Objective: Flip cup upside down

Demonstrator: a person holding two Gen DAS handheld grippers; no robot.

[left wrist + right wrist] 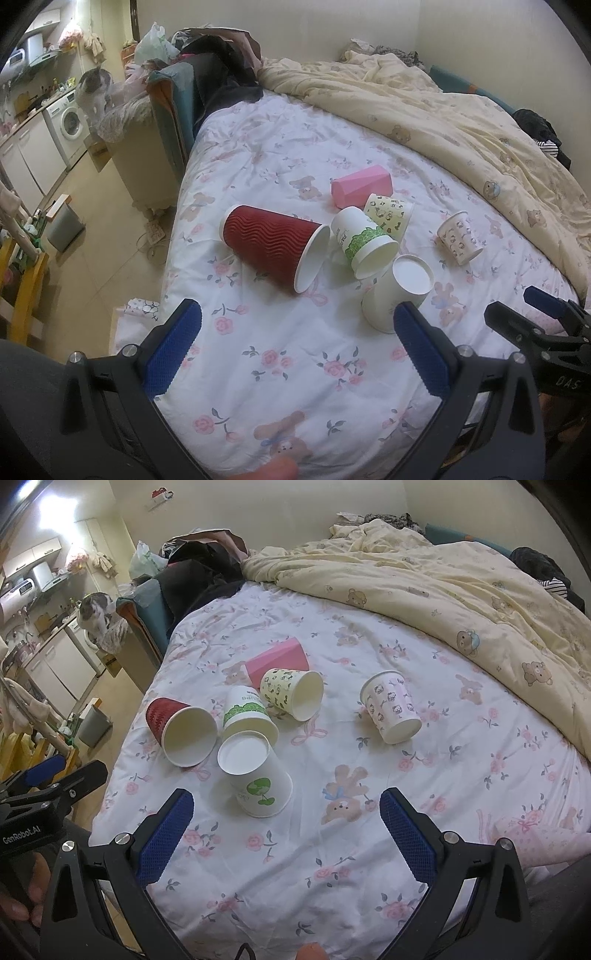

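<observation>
1. Left gripper [295,354]: jaws spread wide, holding nothing, above the floral bed sheet [280,369] at its near edge.
2. Right gripper [286,834]: also released, empty, near edge too.
3. White cup w/ green tree print [258,775] stands upside down, base up, just beyond the grippers.
4. 5 other cups lie on their sides farther back: red ribbed cup [273,247] at left, green-band cup [364,240], yellow patterned cup [391,214], pink cup [360,184], cat-print cup [391,709] apart at right.

Six cups [258,782] on bed [369,849]; duvet [443,590] behind.
</observation>
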